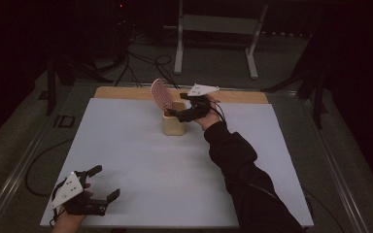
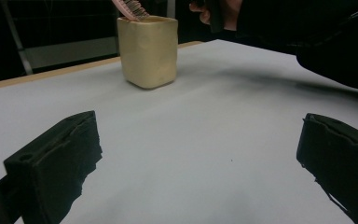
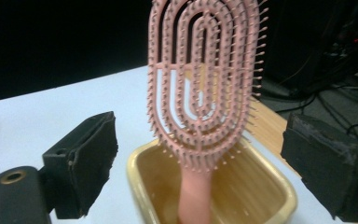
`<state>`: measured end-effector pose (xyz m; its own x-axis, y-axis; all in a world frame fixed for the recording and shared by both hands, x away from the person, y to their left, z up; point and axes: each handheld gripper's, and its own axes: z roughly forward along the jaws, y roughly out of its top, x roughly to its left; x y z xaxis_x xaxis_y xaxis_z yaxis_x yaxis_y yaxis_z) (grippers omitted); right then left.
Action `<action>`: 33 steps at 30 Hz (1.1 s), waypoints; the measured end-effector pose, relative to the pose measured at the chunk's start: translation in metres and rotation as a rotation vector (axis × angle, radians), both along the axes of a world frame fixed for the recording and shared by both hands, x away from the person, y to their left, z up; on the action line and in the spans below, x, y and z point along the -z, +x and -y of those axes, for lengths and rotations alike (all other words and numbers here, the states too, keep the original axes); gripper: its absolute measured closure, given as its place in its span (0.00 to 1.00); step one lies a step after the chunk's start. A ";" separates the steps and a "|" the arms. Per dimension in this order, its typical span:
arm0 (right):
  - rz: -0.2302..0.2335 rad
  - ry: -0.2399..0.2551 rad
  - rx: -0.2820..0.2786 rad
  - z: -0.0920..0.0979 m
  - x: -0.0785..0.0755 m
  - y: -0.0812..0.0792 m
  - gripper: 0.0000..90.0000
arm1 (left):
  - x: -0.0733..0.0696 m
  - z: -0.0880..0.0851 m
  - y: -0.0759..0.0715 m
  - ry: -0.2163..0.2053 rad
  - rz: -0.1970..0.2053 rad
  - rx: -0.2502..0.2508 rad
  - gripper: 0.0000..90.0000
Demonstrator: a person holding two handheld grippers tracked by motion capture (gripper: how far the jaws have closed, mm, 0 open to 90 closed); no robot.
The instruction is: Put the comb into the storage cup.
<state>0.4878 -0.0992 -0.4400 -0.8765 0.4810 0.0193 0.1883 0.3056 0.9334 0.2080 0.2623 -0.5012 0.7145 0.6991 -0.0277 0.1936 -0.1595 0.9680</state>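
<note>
White sheet (image 1: pixel 141 160), covering the table. Wooden board edge (image 1: pixel 121 92), 12 o'clock of the sheet. Grey metal stand (image 1: pixel 218 24), floor, 12 o'clock. Black cables (image 1: pixel 145 60), floor, 11 o'clock.

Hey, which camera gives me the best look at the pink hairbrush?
The right gripper view: the pink hairbrush faces it up close, bristles and vents clear, handle down in the yellow cup. The high view shows it small and edge-on; the left gripper view catches just a cropped bit above the cup.
</note>
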 end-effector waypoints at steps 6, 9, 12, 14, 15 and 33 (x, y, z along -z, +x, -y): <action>-0.023 0.017 -0.012 -0.002 -0.002 0.000 0.11 | 0.000 0.000 -0.001 0.003 0.001 -0.003 0.00; -0.037 -0.001 -0.016 -0.001 -0.002 -0.001 0.11 | 0.001 -0.001 -0.002 0.002 0.000 -0.004 0.00; -0.063 -0.013 -0.016 0.000 -0.003 -0.003 0.11 | 0.000 -0.001 -0.003 0.000 0.006 -0.006 0.00; -0.065 -0.022 -0.016 0.002 -0.005 -0.006 0.11 | 0.000 -0.001 -0.003 0.003 0.004 -0.005 0.00; -0.066 -0.020 -0.021 0.002 -0.006 -0.007 0.11 | 0.000 -0.001 -0.003 0.004 0.003 -0.005 0.00; -0.053 -0.040 -0.012 0.026 -0.021 -0.025 0.11 | 0.000 -0.001 -0.003 0.004 0.006 -0.009 0.00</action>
